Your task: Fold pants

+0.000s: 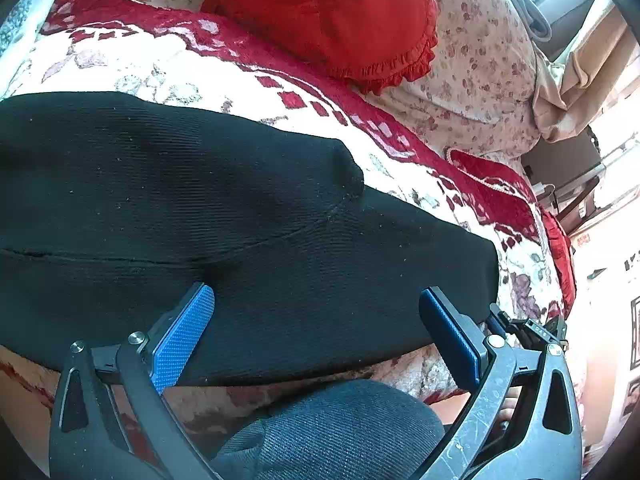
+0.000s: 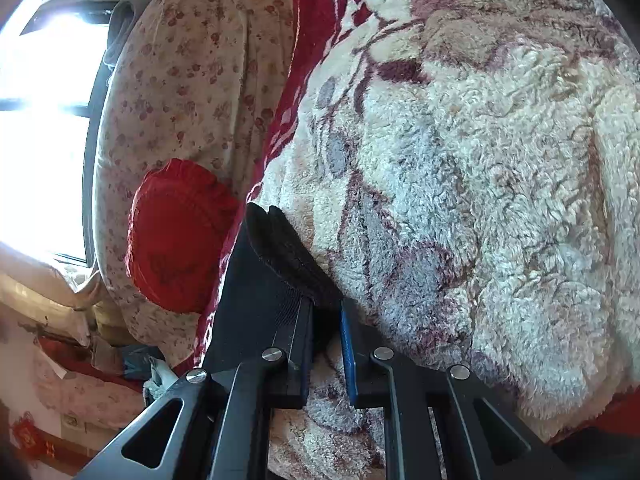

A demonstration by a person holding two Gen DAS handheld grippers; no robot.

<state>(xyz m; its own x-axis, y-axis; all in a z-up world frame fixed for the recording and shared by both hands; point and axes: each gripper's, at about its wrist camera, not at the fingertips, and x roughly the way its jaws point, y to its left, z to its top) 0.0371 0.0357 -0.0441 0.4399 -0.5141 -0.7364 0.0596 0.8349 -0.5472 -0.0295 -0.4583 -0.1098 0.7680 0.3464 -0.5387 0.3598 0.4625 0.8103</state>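
The black ribbed pants lie flat across the fleece blanket, and a seam curves through their middle. My left gripper hovers over their near part. Its jaws stand wide apart, and the blue pads touch no fabric that I can see. In the right wrist view a narrow end of the pants rises from the blanket. My right gripper is shut on that black fabric, which is pinched between its pads.
The cream and red fleece blanket covers the bed. A red ruffled pillow leans on a floral quilt at the back. A person's knee in dark denim is below the left gripper. A bright window is at the left.
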